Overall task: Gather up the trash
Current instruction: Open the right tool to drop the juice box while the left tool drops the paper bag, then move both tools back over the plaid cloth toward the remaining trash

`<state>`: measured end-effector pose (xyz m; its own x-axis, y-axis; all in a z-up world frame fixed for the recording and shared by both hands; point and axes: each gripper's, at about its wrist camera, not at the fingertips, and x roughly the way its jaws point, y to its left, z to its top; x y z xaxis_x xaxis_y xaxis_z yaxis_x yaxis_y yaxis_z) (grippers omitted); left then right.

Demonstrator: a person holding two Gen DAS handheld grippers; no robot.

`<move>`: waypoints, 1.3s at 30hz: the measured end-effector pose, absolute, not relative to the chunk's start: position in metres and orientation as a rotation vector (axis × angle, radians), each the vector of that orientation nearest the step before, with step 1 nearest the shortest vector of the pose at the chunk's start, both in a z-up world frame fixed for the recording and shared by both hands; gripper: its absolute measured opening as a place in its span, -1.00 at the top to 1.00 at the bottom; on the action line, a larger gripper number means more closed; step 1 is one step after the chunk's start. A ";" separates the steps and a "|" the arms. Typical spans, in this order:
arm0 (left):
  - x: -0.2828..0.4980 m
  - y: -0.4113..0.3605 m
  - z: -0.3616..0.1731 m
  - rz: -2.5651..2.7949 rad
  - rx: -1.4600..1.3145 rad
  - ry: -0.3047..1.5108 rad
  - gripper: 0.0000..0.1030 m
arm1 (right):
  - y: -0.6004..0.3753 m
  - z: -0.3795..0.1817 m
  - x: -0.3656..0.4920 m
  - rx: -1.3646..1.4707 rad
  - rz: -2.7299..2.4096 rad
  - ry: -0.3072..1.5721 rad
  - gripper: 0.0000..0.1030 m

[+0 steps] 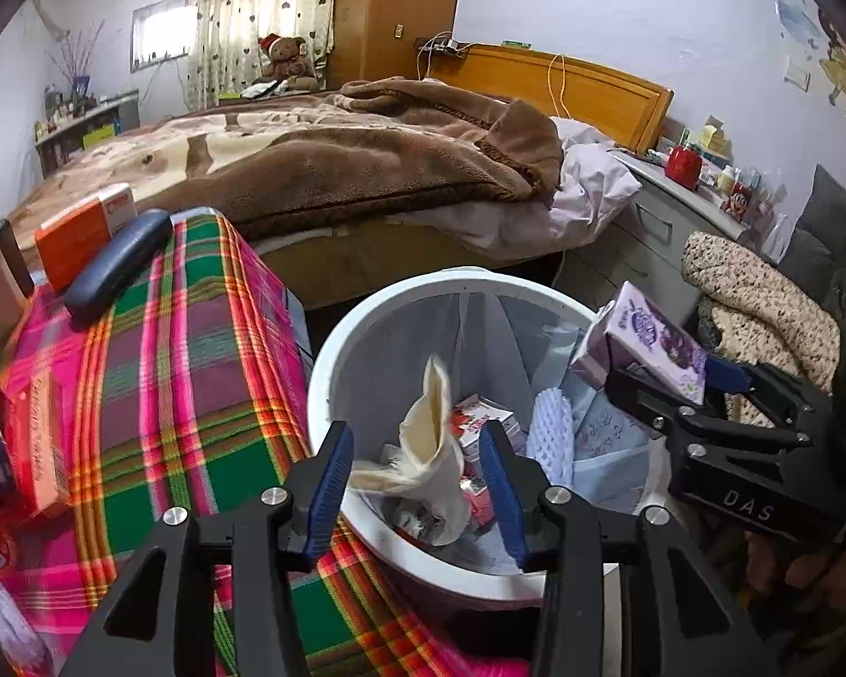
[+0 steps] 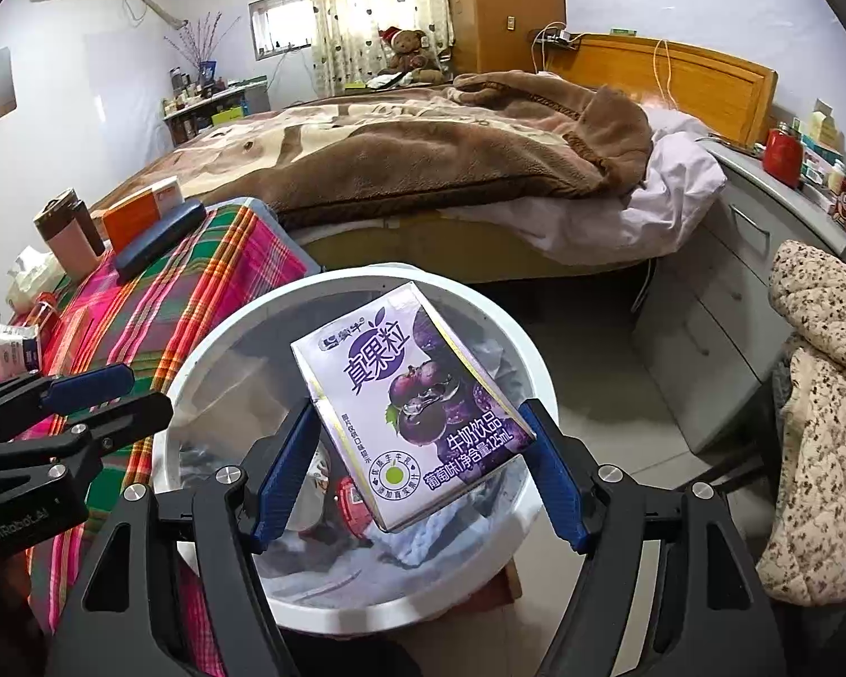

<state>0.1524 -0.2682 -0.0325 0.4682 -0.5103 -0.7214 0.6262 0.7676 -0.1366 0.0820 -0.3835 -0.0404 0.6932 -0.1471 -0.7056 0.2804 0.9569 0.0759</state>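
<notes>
A white trash bin (image 1: 333, 350) with a clear liner stands beside the plaid-covered table; it also shows in the right wrist view (image 2: 197, 350). Several pieces of trash lie inside, among them a crumpled beige wrapper (image 1: 431, 440). My left gripper (image 1: 417, 485) is open and empty above the bin's near rim. My right gripper (image 2: 423, 468) is shut on a purple grape milk carton (image 2: 412, 406) and holds it over the bin. The carton also shows in the left wrist view (image 1: 648, 344), above the bin's right side.
The plaid table (image 1: 186, 372) carries an orange box (image 1: 82, 231), a dark glasses case (image 1: 115, 265), a red box (image 1: 42, 445) and a small carton (image 2: 17, 350). A bed (image 1: 338, 158) lies behind. Grey drawers (image 2: 722, 304) and a speckled blanket (image 2: 823, 412) stand right.
</notes>
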 end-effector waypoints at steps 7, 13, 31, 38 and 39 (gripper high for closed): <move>0.150 -0.260 -0.028 -0.690 0.141 0.810 -0.22 | -0.383 -0.041 0.080 0.189 -0.242 0.766 -0.43; 0.148 -0.247 -0.021 -0.674 0.126 0.795 -0.23 | -0.378 -0.033 0.076 0.182 -0.242 0.742 -0.43; 0.135 -0.186 0.001 -0.595 0.060 0.747 -0.23 | -0.345 -0.010 0.071 0.141 -0.202 0.664 -0.44; 0.131 -0.149 0.005 -0.523 0.033 0.728 -0.23 | -0.324 -0.004 0.073 0.135 -0.161 0.638 -0.44; 0.131 -0.143 0.005 -0.513 0.026 0.729 -0.23 | -0.321 -0.004 0.074 0.135 -0.153 0.634 -0.44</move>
<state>0.1311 -0.1433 0.0046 0.6283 -0.4387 -0.6425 0.4564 0.8767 -0.1523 0.0739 -0.3210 -0.0039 0.7954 -0.1007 -0.5977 0.1830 0.9800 0.0784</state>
